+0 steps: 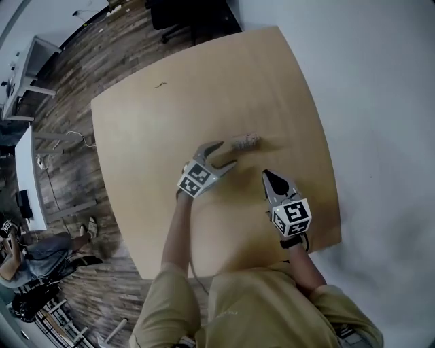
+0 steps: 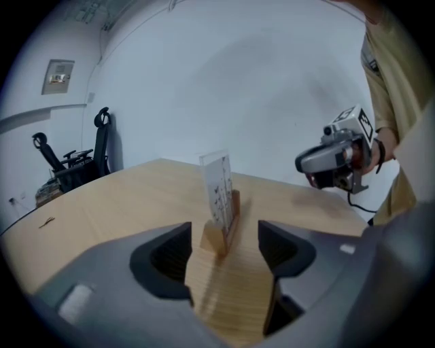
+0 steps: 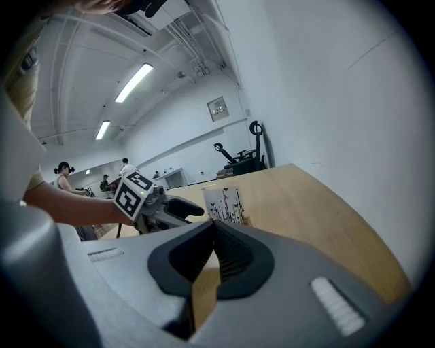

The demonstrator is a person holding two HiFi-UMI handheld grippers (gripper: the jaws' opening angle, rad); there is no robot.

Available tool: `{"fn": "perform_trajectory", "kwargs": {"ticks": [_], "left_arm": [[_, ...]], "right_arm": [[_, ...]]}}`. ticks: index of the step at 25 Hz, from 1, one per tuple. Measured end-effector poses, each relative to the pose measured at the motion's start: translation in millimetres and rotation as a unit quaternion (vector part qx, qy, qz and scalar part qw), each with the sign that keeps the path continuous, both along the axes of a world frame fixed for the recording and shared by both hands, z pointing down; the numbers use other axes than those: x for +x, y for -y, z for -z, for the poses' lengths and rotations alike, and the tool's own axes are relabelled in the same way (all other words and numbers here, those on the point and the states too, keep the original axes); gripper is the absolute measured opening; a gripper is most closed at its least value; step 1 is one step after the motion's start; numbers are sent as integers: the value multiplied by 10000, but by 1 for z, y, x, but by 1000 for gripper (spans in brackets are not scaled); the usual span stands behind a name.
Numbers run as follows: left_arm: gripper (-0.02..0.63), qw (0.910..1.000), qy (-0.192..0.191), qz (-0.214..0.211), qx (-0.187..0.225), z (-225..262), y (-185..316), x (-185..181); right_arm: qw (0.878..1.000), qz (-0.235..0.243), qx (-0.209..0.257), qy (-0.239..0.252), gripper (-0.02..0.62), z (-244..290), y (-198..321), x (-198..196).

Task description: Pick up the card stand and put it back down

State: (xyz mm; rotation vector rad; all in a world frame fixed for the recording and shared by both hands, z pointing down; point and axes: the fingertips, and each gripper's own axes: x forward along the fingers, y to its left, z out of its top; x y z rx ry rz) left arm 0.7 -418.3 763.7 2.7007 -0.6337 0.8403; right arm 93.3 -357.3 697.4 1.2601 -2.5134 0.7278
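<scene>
A small wooden card stand [image 1: 246,141] holding a white printed card [image 2: 217,187] stands upright on the light wooden table [image 1: 177,115]. My left gripper [image 1: 226,153] is open just short of the stand. In the left gripper view the stand's wooden base [image 2: 221,234] sits ahead of the gap between the jaws, touching neither pad. My right gripper [image 1: 266,175] hovers to the right and nearer to me, shut with nothing in it. In the right gripper view its closed tips [image 3: 214,228] point toward the stand [image 3: 228,204] and the left gripper [image 3: 183,209].
A small dark mark [image 1: 161,85] lies on the table's far left part. A black office chair [image 1: 180,17] stands beyond the far edge. White desks [image 1: 27,68] and a seated person [image 1: 34,255] are off to the left. A white wall runs along the table's right side.
</scene>
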Motion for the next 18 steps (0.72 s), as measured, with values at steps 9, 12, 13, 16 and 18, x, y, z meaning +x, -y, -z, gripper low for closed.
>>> {"fn": "perform_trajectory", "kwargs": {"ticks": [9, 12, 13, 16, 18], "left_arm": [[307, 9977, 32, -673, -85, -32, 34, 51], [275, 9964, 8, -840, -65, -35, 40, 64], [250, 9960, 17, -893, -40, -36, 41, 66], [153, 9941, 60, -1079, 38, -36, 40, 72], [92, 9926, 85, -1210, 70, -36, 36, 75]], "right_arm": [[9997, 113, -195, -120, 6, -31, 10, 6], [9996, -25, -254, -79, 6, -39, 15, 14], [9996, -59, -270, -72, 6, -41, 16, 16], [9994, -125, -304, -74, 6, -43, 15, 20], [9994, -150, -307, -78, 6, -43, 14, 21]]}}
